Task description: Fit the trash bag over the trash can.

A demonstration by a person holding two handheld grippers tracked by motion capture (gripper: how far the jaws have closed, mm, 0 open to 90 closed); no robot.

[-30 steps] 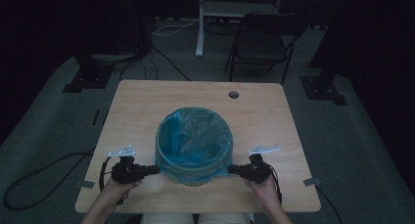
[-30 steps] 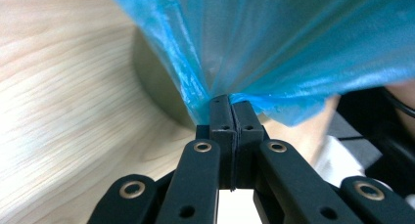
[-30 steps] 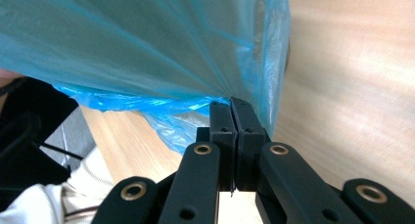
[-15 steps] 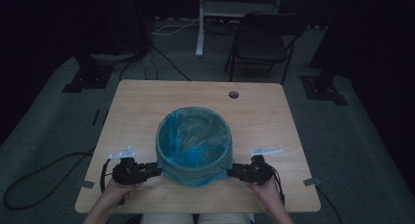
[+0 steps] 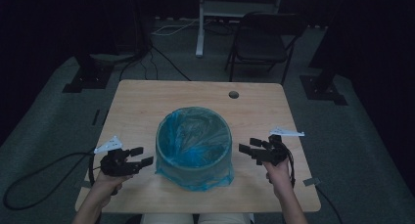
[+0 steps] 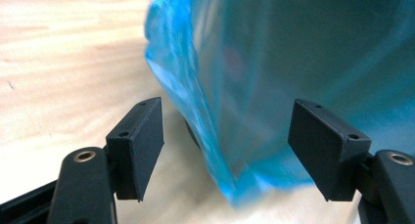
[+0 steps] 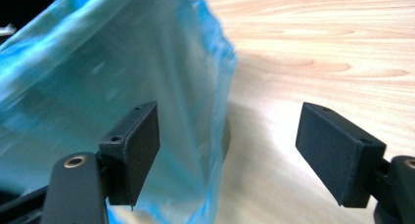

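A round bin lined with a blue plastic bag [image 5: 194,145] stands in the middle of the wooden table [image 5: 147,101], the bag's hem draped down over the outside. My left gripper [image 5: 142,155] is just left of the bin and my right gripper [image 5: 247,146] just right of it, both pointing at it. Both pairs of jaws have just been opening and stand open. In the left gripper view the bag's loose hem [image 6: 220,150] hangs between the pads of the left gripper [image 6: 225,136] without being pressed. In the right gripper view the bag's edge [image 7: 210,136] lies between the pads of the right gripper [image 7: 227,145], also loose.
A round cable hole [image 5: 233,94] sits near the table's far edge. Behind the table stand a folding chair [image 5: 264,43] and a white post [image 5: 199,23]. Cables [image 5: 39,175] trail over the grey floor at the left. Dark stand bases [image 5: 323,89] flank the table.
Both grippers were shut at the bin's sides on the bag's hem. They have opened and drawn a little up and away from the bin, the right more than the left.
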